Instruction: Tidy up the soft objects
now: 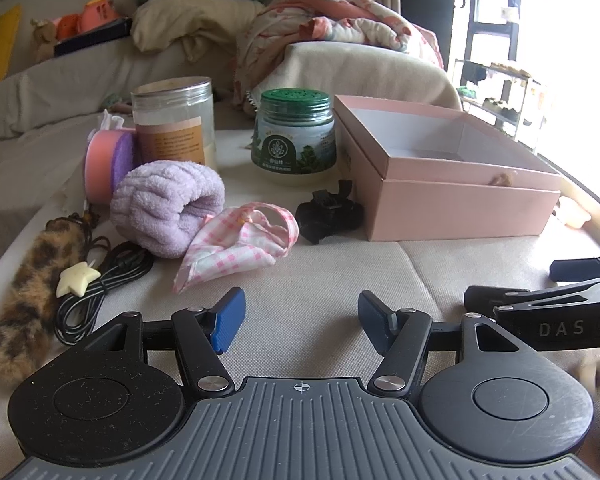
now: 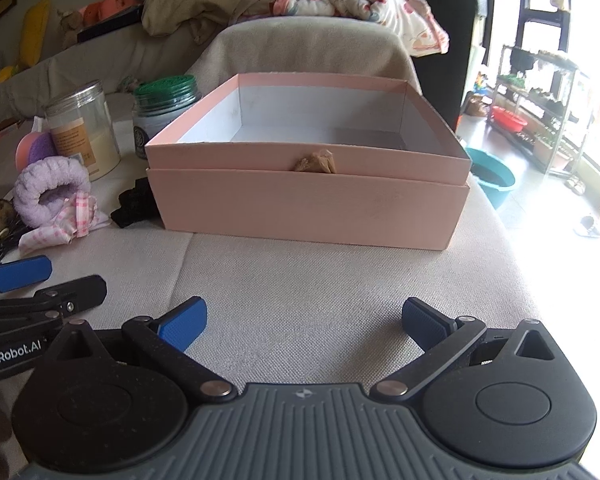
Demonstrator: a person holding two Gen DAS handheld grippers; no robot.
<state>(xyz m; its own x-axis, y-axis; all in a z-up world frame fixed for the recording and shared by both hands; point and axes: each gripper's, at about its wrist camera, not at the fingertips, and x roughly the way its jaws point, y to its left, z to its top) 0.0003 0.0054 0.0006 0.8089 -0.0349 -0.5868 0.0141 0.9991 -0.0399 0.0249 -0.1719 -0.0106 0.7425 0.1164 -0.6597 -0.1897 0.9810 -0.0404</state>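
Jaws, both units: spread wide, nothing between them. Left gripper (image 1: 300,320) and right gripper (image 2: 303,324) sit side by side over bare beige cushion (image 1: 319,280), blue pads (image 1: 230,320) clear of every item.

Pink box (image 2: 307,204): lidless, seated in its own lid, white inside, far of the right gripper; small tan tuft (image 2: 315,161) at its near rim.

Soft goods, left of the box:
- black fabric piece (image 1: 325,216), touching the box's left near corner
- pink-and-white checked cloth (image 1: 240,246), near centre-left
- rolled lilac towel (image 1: 166,208), touching the checked cloth
- leopard-print furry piece (image 1: 32,292), far left edge

Other items: black cable (image 1: 96,288) with a cream star (image 1: 76,282) on it; pink-and-purple sponge (image 1: 108,168); clear jar (image 1: 174,120); green-lidded jar (image 1: 294,136).
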